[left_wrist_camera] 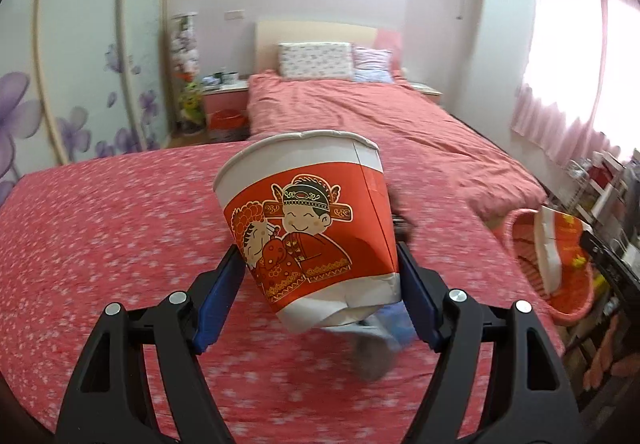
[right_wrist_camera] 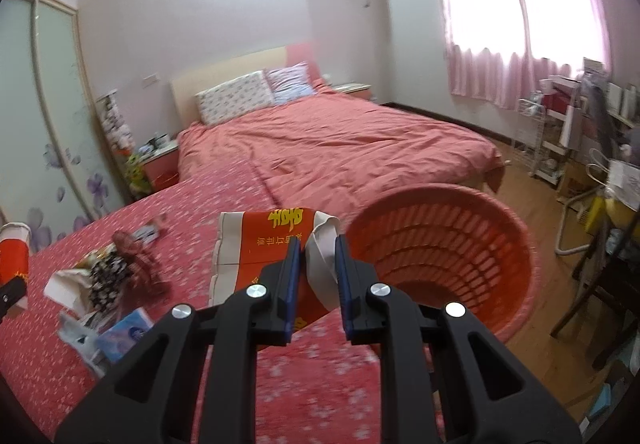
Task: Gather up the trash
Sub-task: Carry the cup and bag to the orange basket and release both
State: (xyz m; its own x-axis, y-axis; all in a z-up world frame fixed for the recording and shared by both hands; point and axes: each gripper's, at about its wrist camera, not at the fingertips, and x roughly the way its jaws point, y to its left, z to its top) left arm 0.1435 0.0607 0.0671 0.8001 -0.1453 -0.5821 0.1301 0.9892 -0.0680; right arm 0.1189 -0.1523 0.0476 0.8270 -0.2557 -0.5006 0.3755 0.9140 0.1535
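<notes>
The left gripper [left_wrist_camera: 320, 280] pinched a dented red-and-white paper cup [left_wrist_camera: 308, 219] above the red bedspread [left_wrist_camera: 100, 224], hiding blurred litter beneath. The right gripper [right_wrist_camera: 318, 276] clamped a crushed red carton [right_wrist_camera: 264, 256] beside the orange basket [right_wrist_camera: 516, 284], whose floor was hidden.

We count two paper cups: one whole [left_wrist_camera: 308, 219], one crushed flat [right_wrist_camera: 272, 256]. There is one orange basket [right_wrist_camera: 448, 260]. Two beds [right_wrist_camera: 340, 147] stand side by side, with two pillows [right_wrist_camera: 236, 99] at the far headboard. Two grippers [left_wrist_camera: 320, 296] are ours. The bed's loose litter [right_wrist_camera: 104, 280] is too blurred to count.
</notes>
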